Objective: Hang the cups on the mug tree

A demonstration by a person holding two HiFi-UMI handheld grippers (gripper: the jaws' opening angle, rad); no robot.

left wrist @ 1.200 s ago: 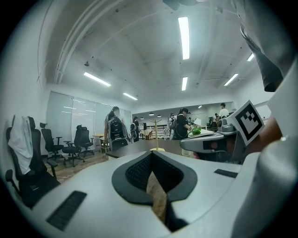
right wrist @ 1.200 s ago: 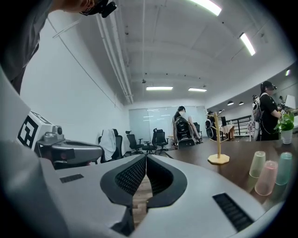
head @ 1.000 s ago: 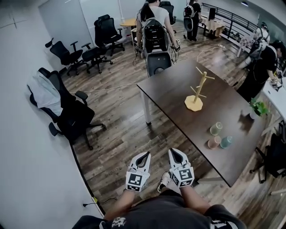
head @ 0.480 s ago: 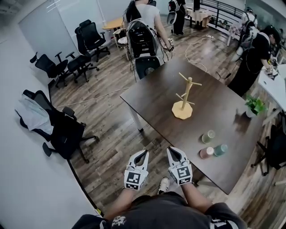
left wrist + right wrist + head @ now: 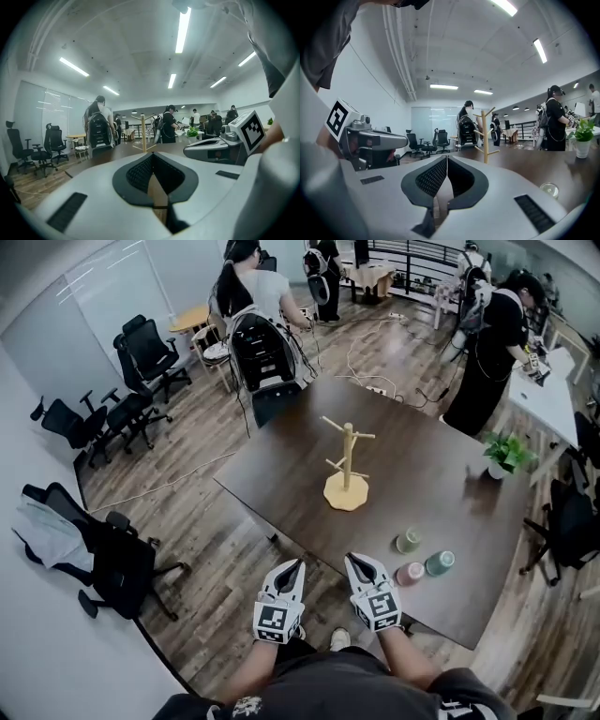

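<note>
A wooden mug tree (image 5: 347, 468) stands bare near the middle of the dark table (image 5: 427, 474); it also shows far ahead in the left gripper view (image 5: 143, 133) and in the right gripper view (image 5: 483, 133). Three cups sit close together near the table's front edge: green (image 5: 408, 541), pink (image 5: 410, 574) and teal (image 5: 439, 562). One cup's rim (image 5: 549, 189) shows low at the right. My left gripper (image 5: 296, 564) (image 5: 151, 154) and right gripper (image 5: 356, 559) (image 5: 446, 157) are side by side at the table's near edge, both shut and holding nothing, left of the cups.
A potted plant (image 5: 506, 454) stands at the table's right. A black chair with a backpack (image 5: 264, 352) is at the far end, with a person (image 5: 246, 287) behind it. More office chairs (image 5: 117, 559) stand on the wooden floor at left. Another person (image 5: 492, 343) stands at the far right.
I have walked closer: the table, tree and cups have slid left and nearer in the head view. Both grippers now reach the table's near edge and stay shut.
</note>
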